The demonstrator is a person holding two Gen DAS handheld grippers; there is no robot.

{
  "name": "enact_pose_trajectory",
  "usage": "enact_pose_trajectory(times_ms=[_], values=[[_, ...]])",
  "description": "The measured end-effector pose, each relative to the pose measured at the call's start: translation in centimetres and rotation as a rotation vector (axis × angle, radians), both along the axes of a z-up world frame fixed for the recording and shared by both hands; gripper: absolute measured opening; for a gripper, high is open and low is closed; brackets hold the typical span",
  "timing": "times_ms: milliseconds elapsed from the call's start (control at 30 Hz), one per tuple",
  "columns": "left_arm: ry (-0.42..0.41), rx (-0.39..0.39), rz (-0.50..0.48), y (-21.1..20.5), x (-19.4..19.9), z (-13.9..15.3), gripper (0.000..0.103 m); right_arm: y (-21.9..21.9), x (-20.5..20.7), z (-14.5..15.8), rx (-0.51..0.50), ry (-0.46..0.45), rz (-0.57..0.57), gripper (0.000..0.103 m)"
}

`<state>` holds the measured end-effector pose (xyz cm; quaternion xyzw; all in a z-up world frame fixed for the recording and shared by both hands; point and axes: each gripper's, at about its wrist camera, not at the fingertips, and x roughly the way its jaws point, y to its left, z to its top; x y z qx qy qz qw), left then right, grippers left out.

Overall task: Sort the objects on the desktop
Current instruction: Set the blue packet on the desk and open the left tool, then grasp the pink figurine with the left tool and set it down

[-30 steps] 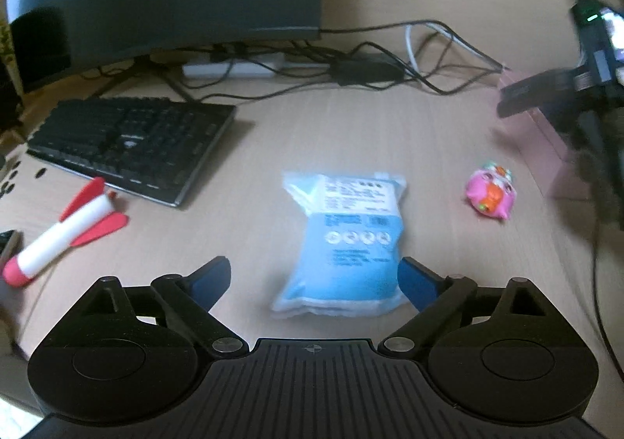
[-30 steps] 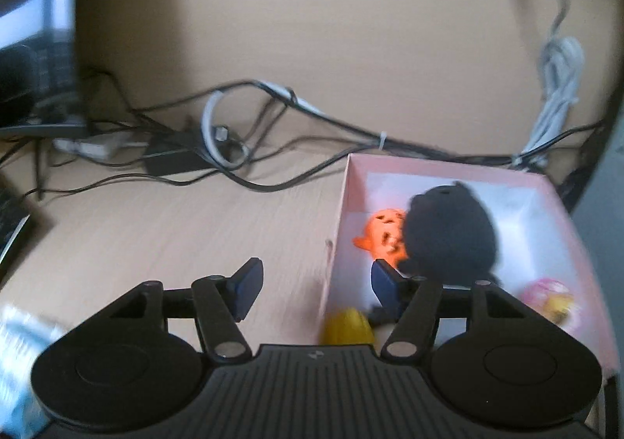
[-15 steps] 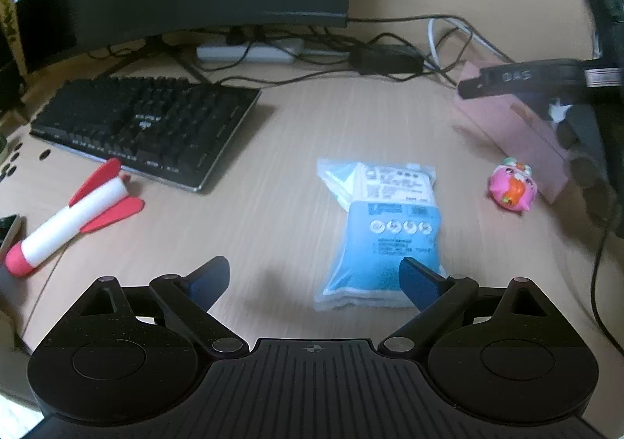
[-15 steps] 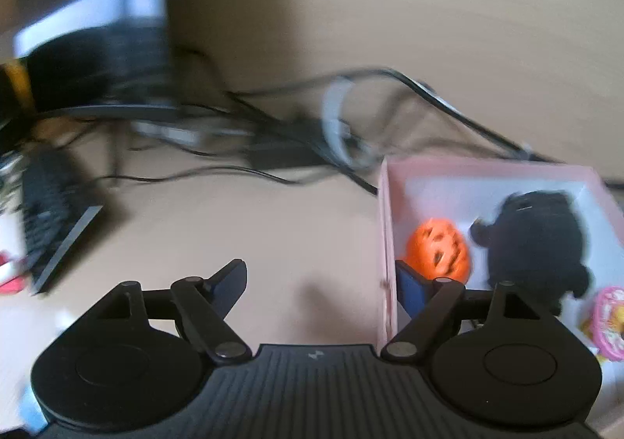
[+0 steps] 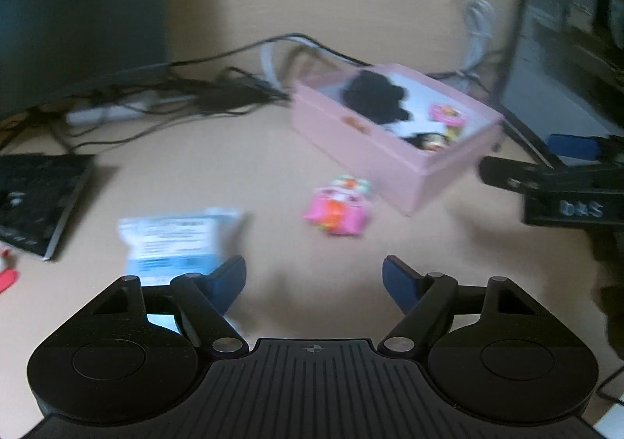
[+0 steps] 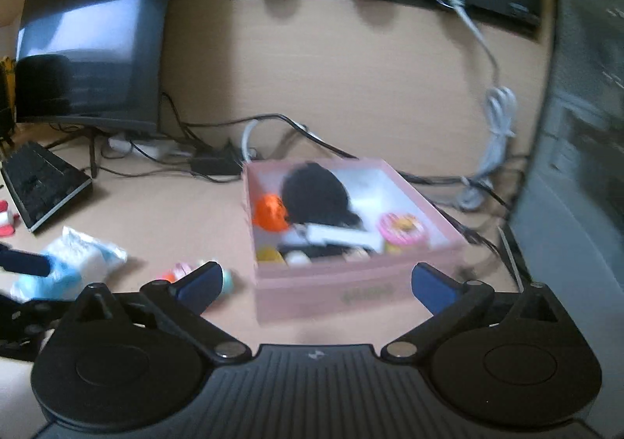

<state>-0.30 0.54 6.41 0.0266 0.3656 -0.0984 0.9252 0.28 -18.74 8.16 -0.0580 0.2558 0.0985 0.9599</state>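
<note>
A pink box stands on the wooden desk and holds a black plush toy, an orange pumpkin, a pink donut and other small items. A pink toy lies on the desk left of the box. A blue-and-white packet lies further left. My left gripper is open and empty, above the desk between packet and toy. My right gripper is open and empty, in front of the box.
A black keyboard and a monitor are at the left. Tangled cables run along the back. A red-and-white rocket toy lies at the far left. A dark cabinet stands at the right.
The left view has swung right: the packet now sits at the left and the pink box has come into view. The right gripper has pulled back from the box and opened wider.
</note>
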Motion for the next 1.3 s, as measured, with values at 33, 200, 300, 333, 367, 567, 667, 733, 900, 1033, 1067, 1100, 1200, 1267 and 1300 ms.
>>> enact_pose_trajectory(times_ms=[33,200,300,333,367,567,667,733,900,1033,1067,1100,1200,1267,1300], values=[[-0.007,0.009,-0.017,-0.5,-0.3,0.1,0.086,-0.4,0.5,-0.1,0.018,0.010,-0.006,0.103],[-0.011,0.031,0.001,0.1,-2.1,0.3,0.094,-2.6,5.4,-0.2,0.143,-0.008,-0.151,0.103],[0.007,0.030,0.037,1.6,-2.9,0.1,0.094,-4.0,10.6,-0.7,0.198,0.016,-0.270,0.103],[0.013,0.027,0.055,2.2,-3.2,0.0,0.095,-4.4,11.8,-1.0,0.212,0.026,-0.305,0.103],[0.020,0.021,0.072,2.8,-3.5,-0.1,0.095,-4.9,13.1,-1.3,0.232,0.038,-0.335,0.103],[0.028,0.005,0.150,5.6,-4.5,-0.2,0.096,-6.4,16.7,-3.7,0.366,0.201,-0.334,0.103],[0.026,-0.009,0.163,6.2,-4.5,0.0,0.096,-4.5,14.5,-3.9,0.337,0.198,-0.286,0.103],[0.017,-0.005,0.145,6.0,-4.2,0.2,0.096,-3.2,12.6,-3.9,0.352,0.218,-0.185,0.103],[-0.027,0.007,0.072,4.4,-3.1,0.5,0.094,-1.3,8.3,-2.9,0.303,0.174,-0.121,0.103],[-0.031,-0.014,0.010,2.2,-1.1,0.1,0.089,-0.9,4.1,-1.6,0.223,0.112,-0.132,0.103],[-0.035,-0.014,-0.010,1.6,-0.4,-0.1,0.090,-0.7,2.9,-1.3,0.196,0.098,-0.128,0.103],[-0.040,-0.004,-0.030,0.9,0.3,-0.4,0.091,-0.7,1.7,-1.0,0.167,0.084,-0.121,0.103],[-0.033,0.046,-0.054,-0.9,3.3,-1.5,0.093,-1.4,-1.5,-0.3,0.124,0.069,-0.101,0.103],[-0.013,0.055,-0.056,-1.6,5.0,-2.2,0.094,-2.1,-3.0,-0.2,0.123,0.086,-0.106,0.103],[-0.009,0.064,-0.055,-1.9,5.7,-2.5,0.094,-2.6,-3.8,-0.2,0.120,0.099,-0.110,0.103]])
